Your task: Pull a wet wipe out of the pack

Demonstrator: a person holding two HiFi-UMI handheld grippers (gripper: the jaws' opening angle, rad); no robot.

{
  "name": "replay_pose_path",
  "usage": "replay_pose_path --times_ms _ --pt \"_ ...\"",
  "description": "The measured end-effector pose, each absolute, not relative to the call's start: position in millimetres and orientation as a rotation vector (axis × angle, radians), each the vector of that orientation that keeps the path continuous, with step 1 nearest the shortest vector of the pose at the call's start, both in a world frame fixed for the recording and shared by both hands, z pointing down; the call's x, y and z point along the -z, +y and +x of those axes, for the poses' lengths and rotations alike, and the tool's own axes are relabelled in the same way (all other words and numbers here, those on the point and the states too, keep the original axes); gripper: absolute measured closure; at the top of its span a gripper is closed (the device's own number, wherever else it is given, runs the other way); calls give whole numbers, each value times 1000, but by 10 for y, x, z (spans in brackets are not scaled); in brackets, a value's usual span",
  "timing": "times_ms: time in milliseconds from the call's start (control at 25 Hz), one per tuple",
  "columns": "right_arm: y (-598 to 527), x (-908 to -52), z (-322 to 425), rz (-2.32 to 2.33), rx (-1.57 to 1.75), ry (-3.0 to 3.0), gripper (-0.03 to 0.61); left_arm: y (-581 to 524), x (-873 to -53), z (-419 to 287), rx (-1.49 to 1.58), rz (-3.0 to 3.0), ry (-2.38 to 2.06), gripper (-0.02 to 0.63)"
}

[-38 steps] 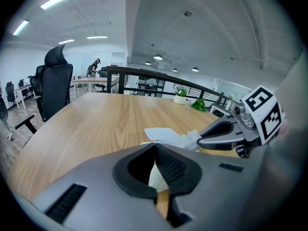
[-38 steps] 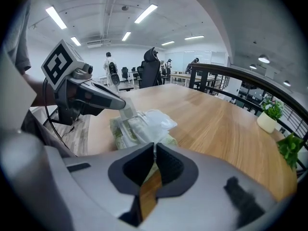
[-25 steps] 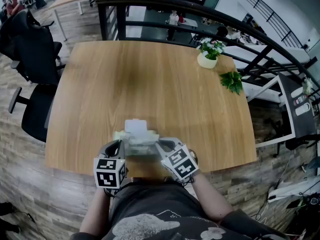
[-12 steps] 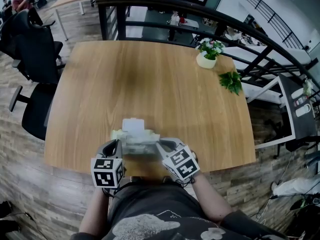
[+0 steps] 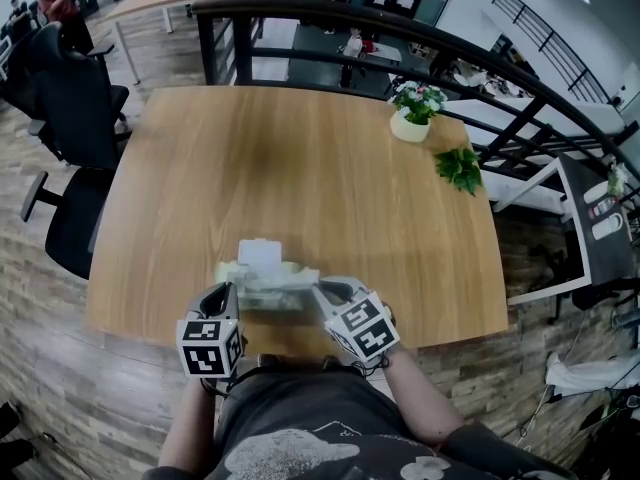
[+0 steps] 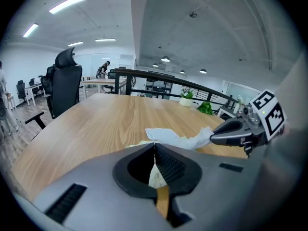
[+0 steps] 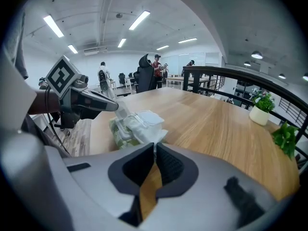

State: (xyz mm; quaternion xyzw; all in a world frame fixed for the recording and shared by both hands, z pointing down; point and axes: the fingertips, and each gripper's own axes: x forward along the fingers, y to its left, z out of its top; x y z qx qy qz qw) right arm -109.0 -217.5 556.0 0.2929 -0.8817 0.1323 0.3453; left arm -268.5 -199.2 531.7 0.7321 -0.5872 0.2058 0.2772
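Note:
A pale green wet wipe pack lies near the table's front edge, between both grippers. A white wipe sticks up out of its top. My left gripper is at the pack's left end, shut on a pale flap at the pack's edge. My right gripper is at the right end, shut on a corner of the wipe. In the right gripper view the wipe runs from the pack down to my shut jaws. The left gripper view shows the right gripper's fingertips pinching the wipe.
The wooden table stretches away beyond the pack. A potted plant and a loose green sprig stand at its far right. A black office chair is at the left, a dark railing behind.

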Motion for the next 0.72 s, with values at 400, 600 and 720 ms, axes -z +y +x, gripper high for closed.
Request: replay_pose_path --times_ms 400,600,720 --pt "-2160 -5449 -976 720 -347 -2349 545 -1944 -5261 -2563 -540 1936 -1630 597" --pt "-2164 -5387 -859 704 -323 -2365 545 -1909 -5210 -2477 -518 1915 -1664 595" --pt "-2153 -5354 -753 702 -315 -2369 545 -1869 -5195 -2416 -511 1901 -1681 595"
